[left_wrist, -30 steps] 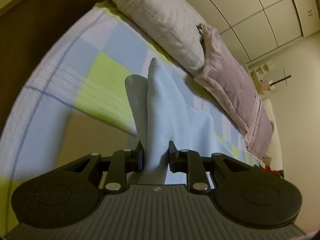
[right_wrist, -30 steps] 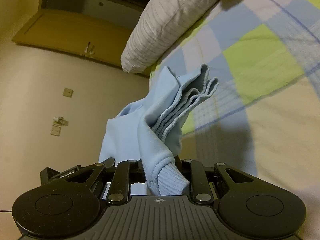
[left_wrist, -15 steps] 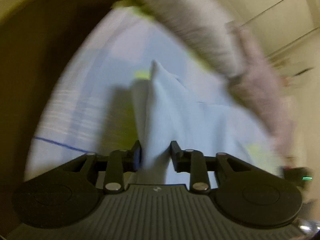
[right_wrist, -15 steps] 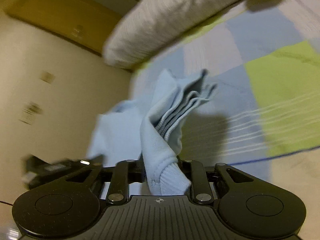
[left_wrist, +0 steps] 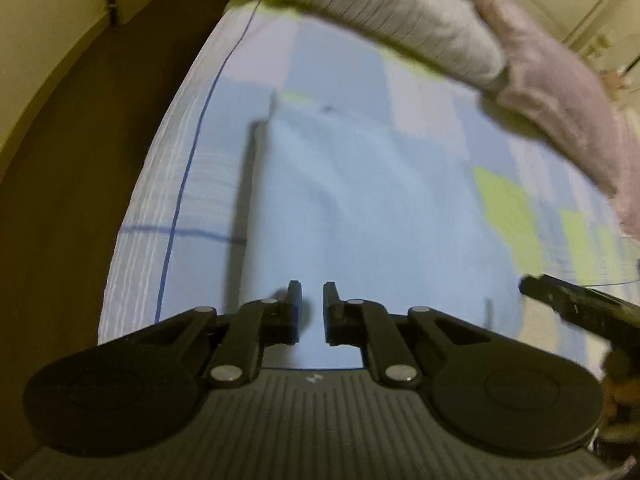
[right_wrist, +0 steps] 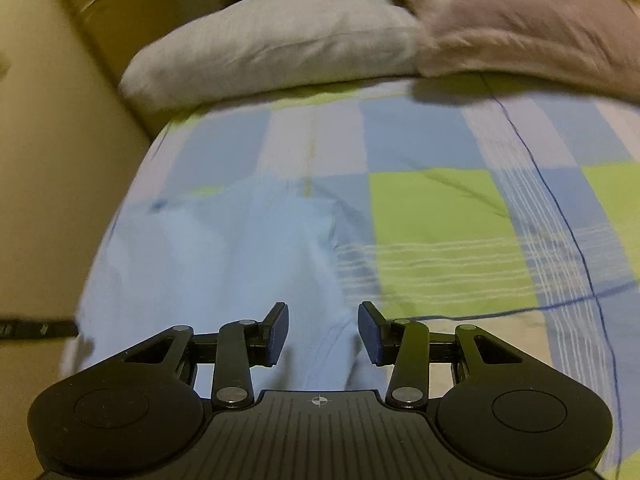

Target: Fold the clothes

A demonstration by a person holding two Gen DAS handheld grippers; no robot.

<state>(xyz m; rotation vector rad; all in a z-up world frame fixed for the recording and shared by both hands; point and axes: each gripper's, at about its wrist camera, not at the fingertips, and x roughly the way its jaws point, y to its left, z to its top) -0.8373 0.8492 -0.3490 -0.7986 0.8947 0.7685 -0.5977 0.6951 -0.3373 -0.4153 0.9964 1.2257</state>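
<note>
The pale blue knit garment [left_wrist: 360, 208] is lying spread flat on the bed with the blue, green and lilac checked cover [right_wrist: 460, 220], near the bed's edge and well short of the grey-white pillow [right_wrist: 272, 48] and the pinkish pillow [right_wrist: 520, 20] at the head. The left gripper [left_wrist: 312, 312] is hovering just over the near part of the cloth with its jaws a narrow gap apart and nothing between them. The right gripper [right_wrist: 323, 334] is likewise hovering above the near hem, its jaws standing wider apart and empty. Both views are blurring, so fine detail such as cuffs or seams cannot be confirmed. In judgement, the garment is light, soft and limp: it is offering no stiffness, so it would be sagging and bunching if lifted from a single point, and a thin pinch of one layer could be slipping free. The sound places to take hold appear to be the two near corners or the thicker hem edge, one per gripper, gathering all layers together. Care is needed that the jaws are not also catching the bed cover beneath.
</note>
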